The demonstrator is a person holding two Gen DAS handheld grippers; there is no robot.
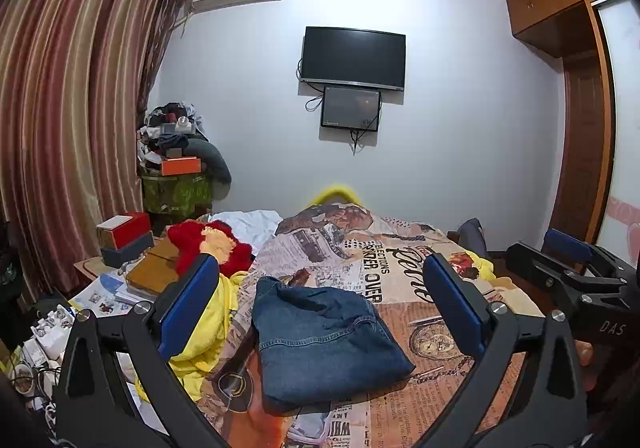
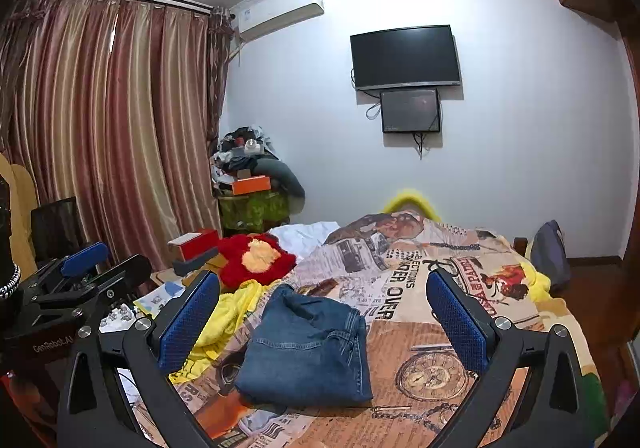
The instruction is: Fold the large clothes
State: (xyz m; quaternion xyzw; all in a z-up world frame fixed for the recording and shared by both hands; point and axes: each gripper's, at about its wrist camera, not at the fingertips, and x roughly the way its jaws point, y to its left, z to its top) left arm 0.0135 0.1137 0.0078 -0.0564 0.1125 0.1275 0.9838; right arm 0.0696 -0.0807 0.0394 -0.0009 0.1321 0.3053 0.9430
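I see the folded jeans [image 1: 324, 340] lying on the printed bedspread [image 1: 420, 288], ahead of and between my spread fingers. Both the left gripper [image 1: 320, 312] and right gripper [image 2: 322, 322] hang released, apparently above the bed, grasping nothing.

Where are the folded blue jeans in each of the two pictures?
Left wrist view: the folded jeans lie low in the middle, on the printed bedspread, between the blue fingers of the left gripper.
Right wrist view: the jeans lie low and just left of the middle, between the open fingers of the right gripper.
Shared landmark: the black TV on the wall, above the jeans in both.
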